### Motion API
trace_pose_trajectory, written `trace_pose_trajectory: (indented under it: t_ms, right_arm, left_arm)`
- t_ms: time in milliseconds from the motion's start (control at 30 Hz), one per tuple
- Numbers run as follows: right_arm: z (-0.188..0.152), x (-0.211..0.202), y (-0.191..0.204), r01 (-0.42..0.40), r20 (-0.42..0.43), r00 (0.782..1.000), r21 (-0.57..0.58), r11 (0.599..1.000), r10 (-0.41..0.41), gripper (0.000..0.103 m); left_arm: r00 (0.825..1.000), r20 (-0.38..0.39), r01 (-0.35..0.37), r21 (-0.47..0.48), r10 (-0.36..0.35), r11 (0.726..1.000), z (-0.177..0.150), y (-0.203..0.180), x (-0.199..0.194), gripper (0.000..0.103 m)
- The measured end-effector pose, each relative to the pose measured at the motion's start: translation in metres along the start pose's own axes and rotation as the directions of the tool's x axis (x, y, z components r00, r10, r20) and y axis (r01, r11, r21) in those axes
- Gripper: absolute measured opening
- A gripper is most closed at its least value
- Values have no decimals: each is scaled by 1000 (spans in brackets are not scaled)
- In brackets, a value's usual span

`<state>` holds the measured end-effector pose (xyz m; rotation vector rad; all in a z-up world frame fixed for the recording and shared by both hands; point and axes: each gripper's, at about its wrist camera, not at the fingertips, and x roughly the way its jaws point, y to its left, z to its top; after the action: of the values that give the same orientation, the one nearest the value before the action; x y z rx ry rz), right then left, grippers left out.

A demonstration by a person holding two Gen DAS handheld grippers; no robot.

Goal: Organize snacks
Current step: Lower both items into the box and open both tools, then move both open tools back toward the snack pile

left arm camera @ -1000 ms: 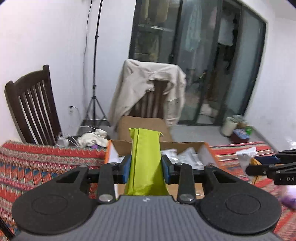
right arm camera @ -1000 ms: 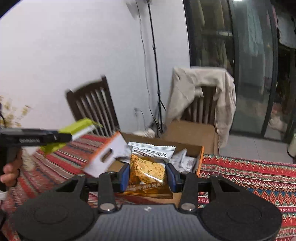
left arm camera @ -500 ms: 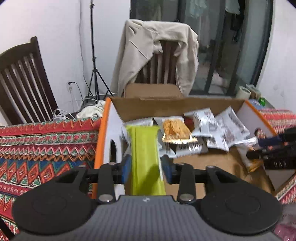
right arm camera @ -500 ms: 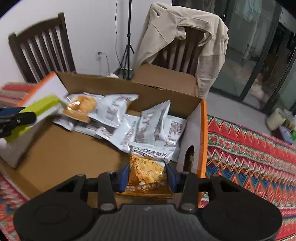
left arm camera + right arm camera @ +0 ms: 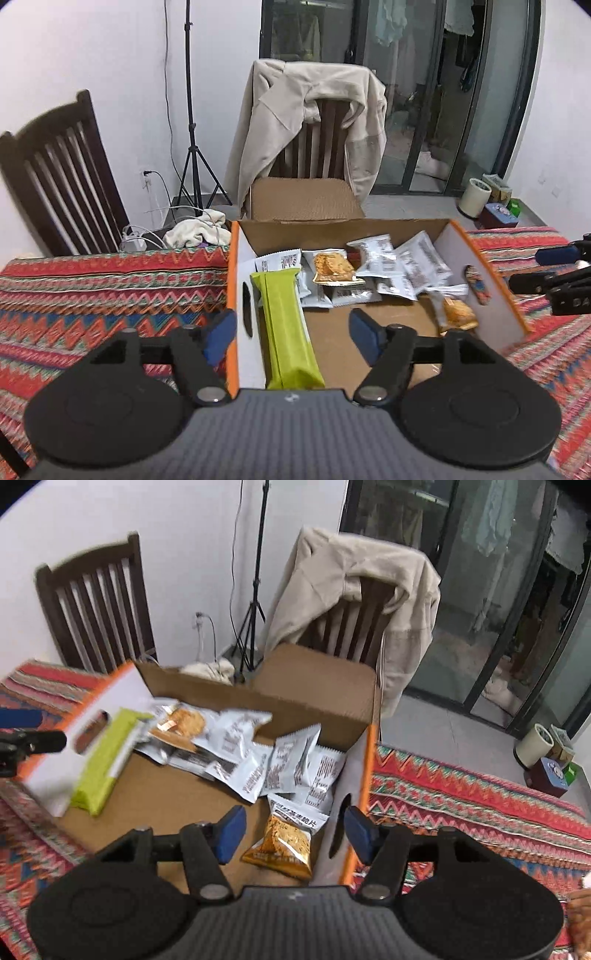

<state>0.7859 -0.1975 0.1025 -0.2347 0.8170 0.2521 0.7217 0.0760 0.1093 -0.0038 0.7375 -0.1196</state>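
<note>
Two handheld grippers hover over an open cardboard box with orange edges, standing on a table covered by a red zigzag-patterned cloth. The left gripper has its jaws spread wide, holding nothing; a long lime-green snack pack lies between them, loose, inside the box against its left wall. The right gripper also has its jaws wide apart and empty; just ahead of it an orange cracker packet lies in the box's near right corner, beside the wall with the oval hand hole.

Toward the back of the box a loose heap of silver-white snack packets lies overlapping, with one more orange-fronted packet among them. Judging by this, both carried snacks are already in the box and most of the sorting looks done; no snacks show on the cloth outside the box, though much of the table is out of view.

Writing: the silver packets carry barcodes and dense black Chinese print, too small to read. The orange packet's white top strip has bold Chinese characters, not clearly legible. The other gripper's arm, seen from the left camera, shows the letters "DA"
</note>
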Motion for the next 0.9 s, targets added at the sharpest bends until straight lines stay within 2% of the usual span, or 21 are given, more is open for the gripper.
trace_pose_trajectory:
  t_ms: [67,200,367,467,533,633,733,833,900]
  right_arm:
    - [-4,-35,-1,-8,31,999,-13,1000,8,70]
    - [-24,-110,1,-34,92,995,-46,998,38,76]
    - [-67,-198,3,-78,168,982,-43,996,84,90]
    - [-96,-238,6,-120,199,972,-36,992,125,92]
    - [-121,-264,9,-140,232,962,-28,990,143,93]
    - [-168,-295,15,-146,292,944,-36,989,150,101]
    - [-219,-318,22,-154,345,927,-19,988,151,101]
    - [-271,-335,28,-171,386,910,13,985,153,102]
    - [-307,-344,38,-146,425,897,25,989,122,102]
  left_arm:
    - [999,36,18,1,-18,1000,-8,0,-36,75]
    - [994,103,26,33,-29,999,-32,-8,-112,80]
    - [983,172,55,46,-63,997,-67,-20,-195,88]
    - [975,206,74,51,-83,996,-96,-30,-239,96]
    - [966,248,62,36,-69,997,-124,-35,-267,100]
    - [944,323,66,19,-68,998,-174,-42,-303,103]
    - [925,377,53,-26,-40,998,-226,-50,-327,103]
    - [925,379,34,-56,-10,998,-274,-59,-339,103]
    - [926,377,16,-61,8,998,-303,-63,-340,103]
